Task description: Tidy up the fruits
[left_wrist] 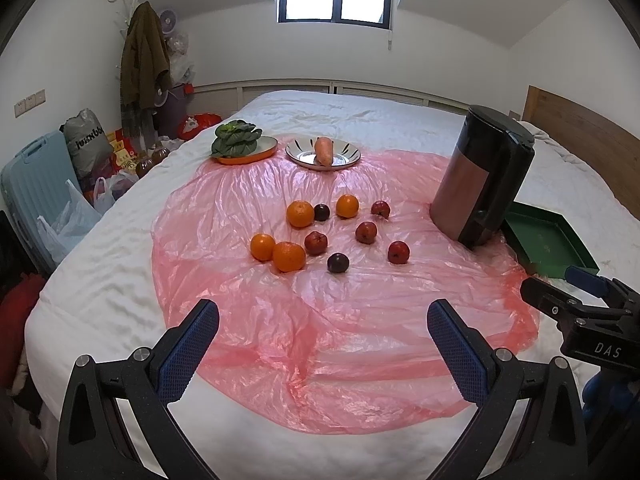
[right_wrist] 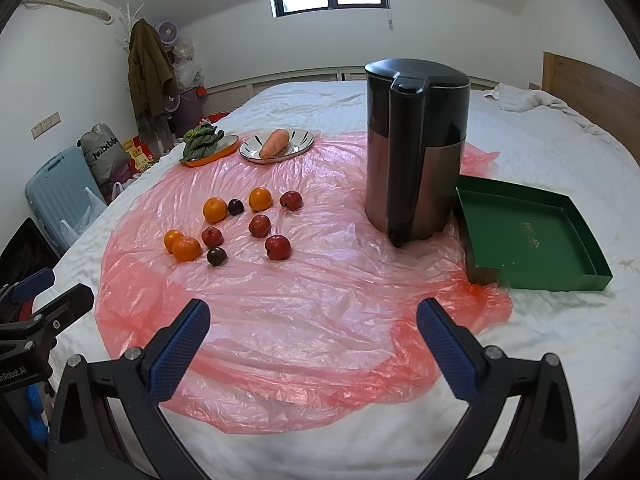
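Bedding under a pink plastic sheet (right_wrist: 280, 320) carries the loose oranges (left_wrist: 300, 213) and red fruit (left_wrist: 398, 251), apparently spread for sorting into the green tray (right_wrist: 532, 236), while left gripper (left_wrist: 324, 344) and right gripper (right_wrist: 314, 340) hover spread wide, holding nothing.

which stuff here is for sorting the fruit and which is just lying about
For the job:
- round orange oranges
- small red apples
- dark purple plums
- empty green cardboard tray

Lying about:
- black-and-copper kettle
- orange carrot
- leafy green vegetable
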### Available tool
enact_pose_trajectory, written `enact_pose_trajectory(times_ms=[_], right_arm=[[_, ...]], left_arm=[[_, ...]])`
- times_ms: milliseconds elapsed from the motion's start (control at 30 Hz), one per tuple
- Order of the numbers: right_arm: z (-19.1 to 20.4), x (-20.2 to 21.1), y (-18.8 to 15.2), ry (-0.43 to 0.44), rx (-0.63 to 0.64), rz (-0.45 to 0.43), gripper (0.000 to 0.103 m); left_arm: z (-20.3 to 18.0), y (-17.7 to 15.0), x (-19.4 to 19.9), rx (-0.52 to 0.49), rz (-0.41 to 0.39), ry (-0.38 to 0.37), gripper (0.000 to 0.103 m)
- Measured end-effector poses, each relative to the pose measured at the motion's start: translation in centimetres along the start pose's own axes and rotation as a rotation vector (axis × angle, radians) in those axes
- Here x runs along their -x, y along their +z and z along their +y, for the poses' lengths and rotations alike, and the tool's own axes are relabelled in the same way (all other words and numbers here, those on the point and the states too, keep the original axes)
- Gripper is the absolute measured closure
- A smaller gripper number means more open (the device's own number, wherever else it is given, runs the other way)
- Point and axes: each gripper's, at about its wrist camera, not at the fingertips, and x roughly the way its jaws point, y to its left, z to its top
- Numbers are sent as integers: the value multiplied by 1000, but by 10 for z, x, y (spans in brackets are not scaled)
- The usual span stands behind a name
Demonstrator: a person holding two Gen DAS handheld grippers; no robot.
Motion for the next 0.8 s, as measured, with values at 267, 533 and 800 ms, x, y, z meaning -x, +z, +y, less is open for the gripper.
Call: enact_pose_trajectory(times_ms=[267, 533, 800], right_arm=[[0, -3, -1, 2, 3, 3, 0], [-2, -8, -2, 2, 2, 8, 0], [-3, -10, -2, 17, 7, 10, 0]], left_arm=[[0, 0, -5, 4, 7, -1, 1], [-1, 0, -10, 9, 19, -2, 1], [4, -1, -17, 1, 47, -30, 1]])
